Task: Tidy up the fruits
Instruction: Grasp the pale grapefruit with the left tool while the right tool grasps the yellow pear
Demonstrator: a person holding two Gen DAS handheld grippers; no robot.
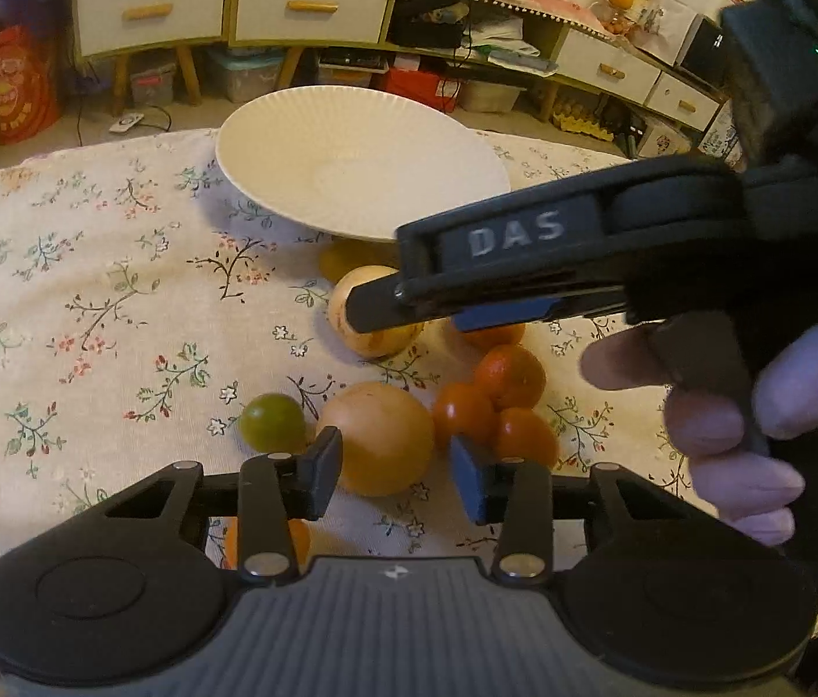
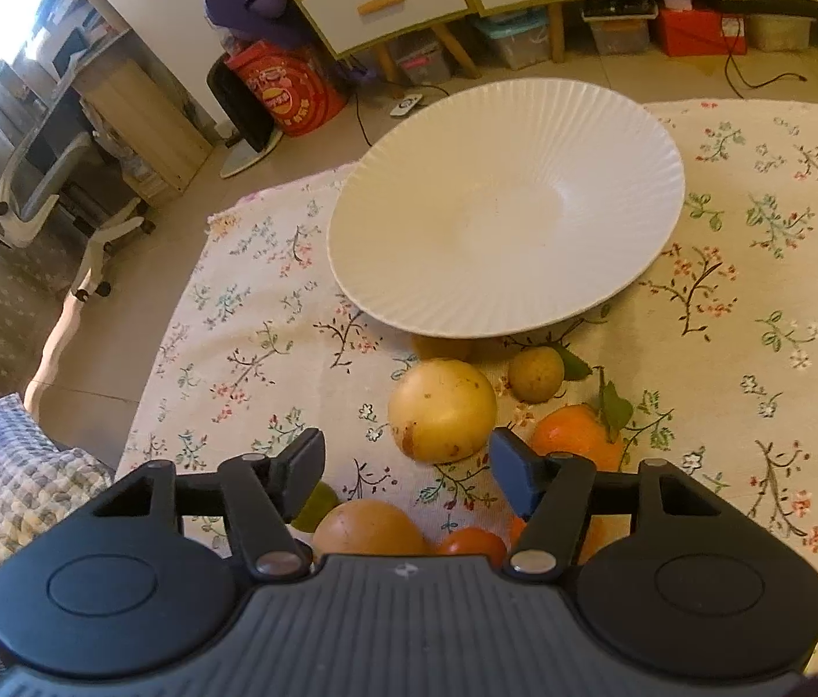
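Note:
A white ribbed plate (image 1: pixel 362 174) (image 2: pixel 501 209) stands empty on the floral cloth. In front of it lie a pale yellow fruit (image 1: pixel 371 313) (image 2: pixel 442 411), a large orange fruit (image 1: pixel 377 435) (image 2: pixel 368 525), a green fruit (image 1: pixel 272 423), several small tangerines (image 1: pixel 496 406) and a leafy tangerine (image 2: pixel 577 435). My left gripper (image 1: pixel 394 479) is open, its fingers either side of the large orange fruit. My right gripper (image 2: pixel 409 467) is open just short of the pale yellow fruit; in the left wrist view its body (image 1: pixel 525 255) hangs over that fruit.
A small brownish fruit (image 2: pixel 536 373) lies by the plate's rim. Another orange fruit (image 1: pixel 298 540) sits under the left gripper. The cloth (image 1: pixel 89 302) lies on the floor; cabinets (image 1: pixel 234 6), a red bag (image 2: pixel 287 90) and a chair base (image 2: pixel 49 197) stand behind.

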